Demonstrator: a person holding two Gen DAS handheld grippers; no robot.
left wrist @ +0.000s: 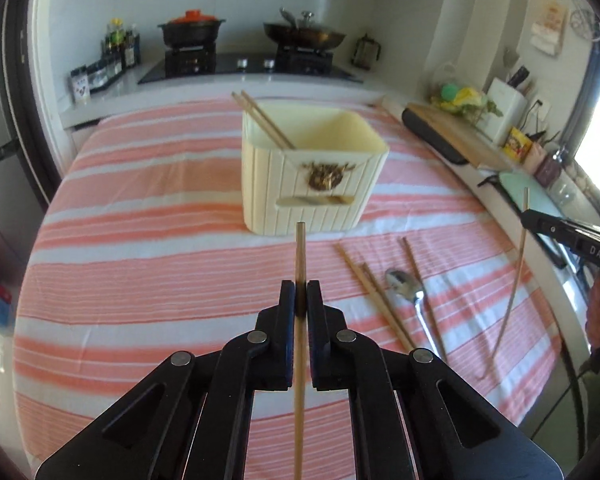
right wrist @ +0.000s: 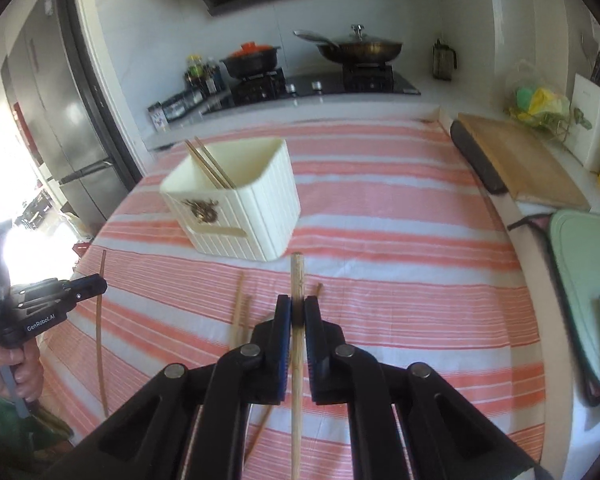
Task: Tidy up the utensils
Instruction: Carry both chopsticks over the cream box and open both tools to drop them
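Observation:
A cream ribbed utensil holder (left wrist: 312, 168) stands on the striped cloth with two chopsticks (left wrist: 264, 120) leaning in it; it also shows in the right wrist view (right wrist: 236, 204). My left gripper (left wrist: 300, 296) is shut on a wooden chopstick (left wrist: 300, 252) and holds it above the cloth, in front of the holder. My right gripper (right wrist: 297, 312) is shut on another chopstick (right wrist: 297, 276), to the right of the holder's front. Several loose chopsticks (left wrist: 376, 304) and a metal spoon (left wrist: 408, 292) lie on the cloth between the grippers.
A pink and white striped cloth (left wrist: 160, 240) covers the table. A wooden cutting board (right wrist: 524, 164) and a green mat (right wrist: 588, 264) lie along the right counter. The stove with pots (left wrist: 252, 60) is at the back, a fridge (right wrist: 52, 112) at the left.

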